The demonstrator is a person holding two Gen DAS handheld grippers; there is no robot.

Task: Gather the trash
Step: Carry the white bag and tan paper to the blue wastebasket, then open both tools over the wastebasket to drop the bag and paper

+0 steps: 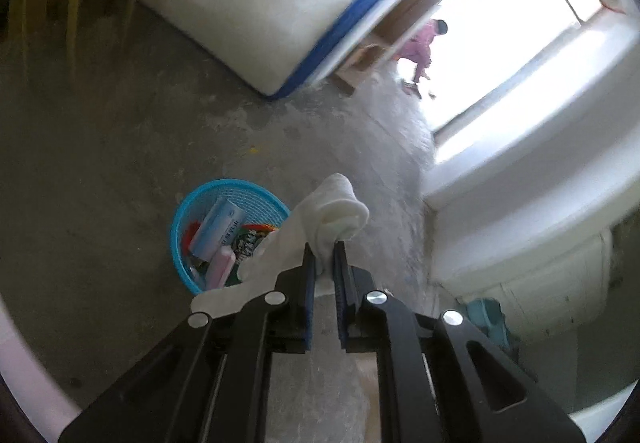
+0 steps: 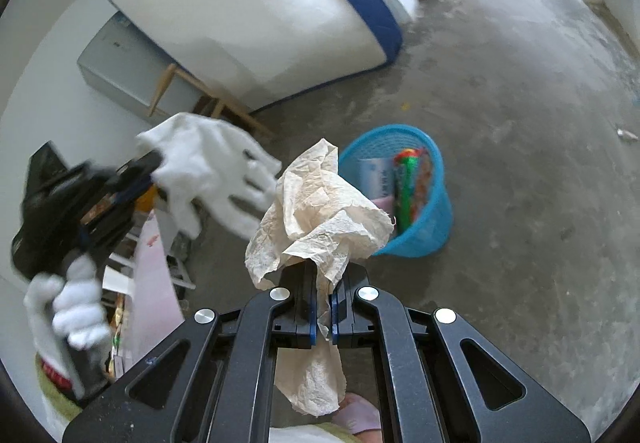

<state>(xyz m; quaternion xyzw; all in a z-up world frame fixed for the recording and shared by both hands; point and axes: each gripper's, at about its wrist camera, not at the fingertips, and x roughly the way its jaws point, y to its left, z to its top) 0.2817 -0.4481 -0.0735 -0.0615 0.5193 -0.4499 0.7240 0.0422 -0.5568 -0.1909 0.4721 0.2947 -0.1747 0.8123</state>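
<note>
My left gripper [image 1: 327,263] is shut on a white cloth glove [image 1: 336,213], which hangs over the right rim of a blue mesh waste basket [image 1: 182,239] on the floor. The basket holds wrappers and packets. In the right wrist view, my right gripper [image 2: 325,307] is shut on a crumpled beige paper towel [image 2: 320,211], in front of and left of the same blue basket [image 2: 434,219]. The left gripper [image 2: 148,171] also shows there at the left, blurred, with the white glove [image 2: 208,171] dangling from it. A gloved hand [image 2: 74,307] holds its handle.
A white mattress with a blue edge [image 2: 248,3] leans at the back, beside a wooden frame [image 2: 224,107] and a grey box [image 2: 120,63]. The floor is bare concrete. A bright doorway [image 1: 500,55] with a person in pink is beyond. A slipper [image 2: 360,415] is below.
</note>
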